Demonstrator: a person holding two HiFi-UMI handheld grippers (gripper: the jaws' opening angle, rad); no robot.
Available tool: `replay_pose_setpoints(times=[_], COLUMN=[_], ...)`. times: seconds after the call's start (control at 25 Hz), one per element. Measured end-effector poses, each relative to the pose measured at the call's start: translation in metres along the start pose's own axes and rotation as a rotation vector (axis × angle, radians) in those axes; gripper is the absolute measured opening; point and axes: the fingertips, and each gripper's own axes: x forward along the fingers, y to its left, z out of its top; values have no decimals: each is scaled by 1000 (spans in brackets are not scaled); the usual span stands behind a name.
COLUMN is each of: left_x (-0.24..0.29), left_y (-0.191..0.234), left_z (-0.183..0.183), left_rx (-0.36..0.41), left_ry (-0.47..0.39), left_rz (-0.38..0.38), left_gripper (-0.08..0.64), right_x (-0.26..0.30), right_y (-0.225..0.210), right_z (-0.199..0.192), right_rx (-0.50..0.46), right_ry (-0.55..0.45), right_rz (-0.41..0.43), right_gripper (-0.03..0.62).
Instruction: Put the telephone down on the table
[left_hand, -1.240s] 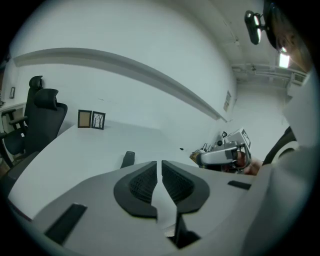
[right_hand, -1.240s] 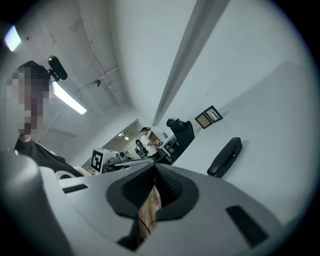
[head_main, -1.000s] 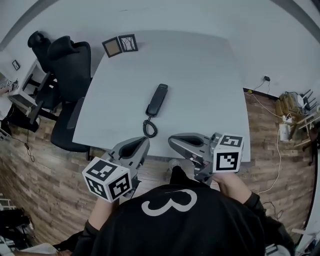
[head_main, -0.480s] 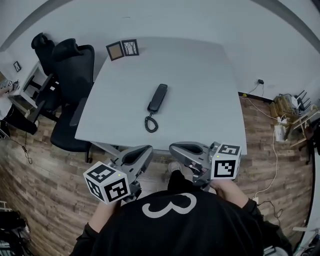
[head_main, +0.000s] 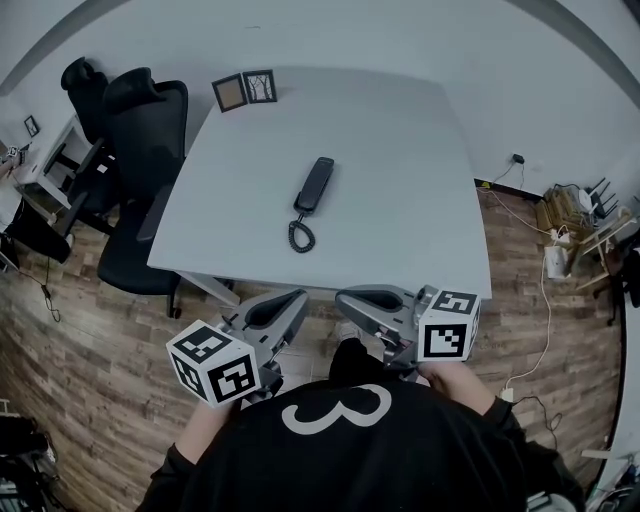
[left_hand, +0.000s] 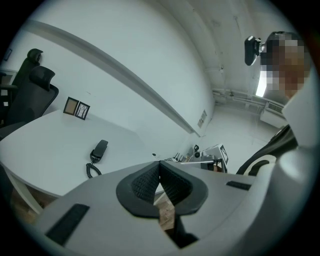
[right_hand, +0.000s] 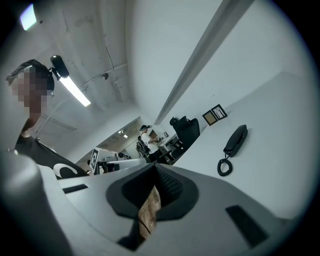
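The telephone (head_main: 312, 188) is laid flat near the middle of the bench (head_main: 420, 200), its cord (head_main: 300, 236) coiled beside it, so the task is judged done. The left tongs (head_main: 288, 300) and right tongs (head_main: 346, 297) are held closed and empty, well apart from it, off the near edge.

- The telephone (head_main: 314, 185) lies on the table (head_main: 410, 170), near its middle.
- Its coiled cord (head_main: 300, 237) lies at its near end, toward the person.
- 2 picture frames (head_main: 245, 90) stand side by side at the table's far left corner.
- 2 office chairs (head_main: 140, 140) stand left of the table.
- The left gripper (head_main: 290, 298) and right gripper (head_main: 345, 296) sit side by side before the table's near edge, well apart from the telephone.
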Motion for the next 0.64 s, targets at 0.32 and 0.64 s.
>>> replay_pose_setpoints(times=[0.32, 0.64], left_x=[0, -9], left_y=[-9, -13], left_z=[-16, -22], left_rx=[38, 15], left_ry=[34, 34], left_rz=[22, 3], left_gripper=[12, 12], right_x=[-5, 0], right_y=[6, 15], right_z=[-11, -18], right_rx=[8, 3], right_ry=[11, 13], right_rz=[5, 13], right_gripper=[9, 9])
